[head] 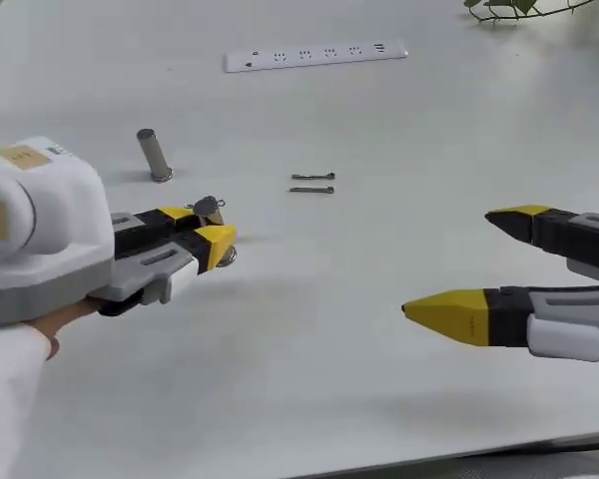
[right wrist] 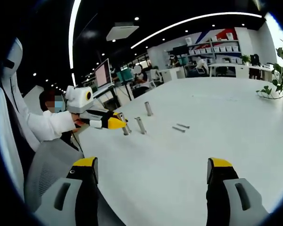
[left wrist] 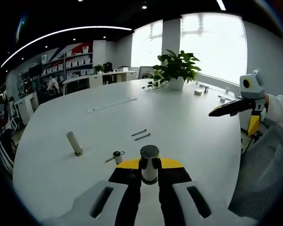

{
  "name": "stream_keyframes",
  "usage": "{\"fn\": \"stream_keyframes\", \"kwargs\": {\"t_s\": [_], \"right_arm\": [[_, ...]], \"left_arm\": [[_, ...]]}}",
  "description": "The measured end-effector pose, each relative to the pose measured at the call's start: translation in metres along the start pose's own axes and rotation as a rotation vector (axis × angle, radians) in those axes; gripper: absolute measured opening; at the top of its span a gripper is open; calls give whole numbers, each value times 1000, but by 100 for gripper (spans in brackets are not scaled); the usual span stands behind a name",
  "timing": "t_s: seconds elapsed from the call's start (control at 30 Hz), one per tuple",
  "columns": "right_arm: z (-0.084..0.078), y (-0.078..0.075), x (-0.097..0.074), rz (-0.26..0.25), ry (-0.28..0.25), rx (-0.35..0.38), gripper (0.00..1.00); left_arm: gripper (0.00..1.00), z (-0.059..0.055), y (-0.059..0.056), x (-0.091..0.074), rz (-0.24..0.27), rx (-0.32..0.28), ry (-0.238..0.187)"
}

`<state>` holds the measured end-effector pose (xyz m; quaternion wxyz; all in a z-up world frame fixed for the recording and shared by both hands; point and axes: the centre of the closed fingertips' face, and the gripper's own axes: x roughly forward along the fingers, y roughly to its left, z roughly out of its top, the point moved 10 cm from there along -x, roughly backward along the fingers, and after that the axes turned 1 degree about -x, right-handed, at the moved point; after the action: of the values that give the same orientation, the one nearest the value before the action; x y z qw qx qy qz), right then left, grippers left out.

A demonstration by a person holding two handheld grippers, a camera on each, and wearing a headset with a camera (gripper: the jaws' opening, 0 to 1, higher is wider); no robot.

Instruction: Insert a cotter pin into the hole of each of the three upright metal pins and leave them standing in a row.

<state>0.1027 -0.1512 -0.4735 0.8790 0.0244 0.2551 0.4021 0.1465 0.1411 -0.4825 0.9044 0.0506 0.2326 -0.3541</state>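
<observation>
Two cotter pins point(head: 312, 183) lie on the desk point(head: 329, 389) well ahead of the right gripper point(head: 447, 262), whose jaws gape wide and empty. The left gripper point(left wrist: 149, 170) clamps an upright metal pin point(left wrist: 149, 153) in its jaws, seemingly steadying it. Next, I'd judge, the right must pick up one cotter pin.

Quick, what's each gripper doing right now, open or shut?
Left gripper: shut on a pin.
Right gripper: open, holding nothing.
</observation>
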Motion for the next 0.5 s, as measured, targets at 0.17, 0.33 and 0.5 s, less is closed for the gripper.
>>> {"fn": "stream_keyframes", "kwargs": {"t_s": [0.17,0.33,0.5], "right_arm": [[-1,1,0,4,-3,3,94],[-2,3,1,7,0,4,94],[-3,4,1,6,6,7,94]], "left_arm": [[9,-6,-8,9,-44,21,51],[9,-11,-13,16,-46,40,65],[9,-14,-13,18,-43,24,62]]}}
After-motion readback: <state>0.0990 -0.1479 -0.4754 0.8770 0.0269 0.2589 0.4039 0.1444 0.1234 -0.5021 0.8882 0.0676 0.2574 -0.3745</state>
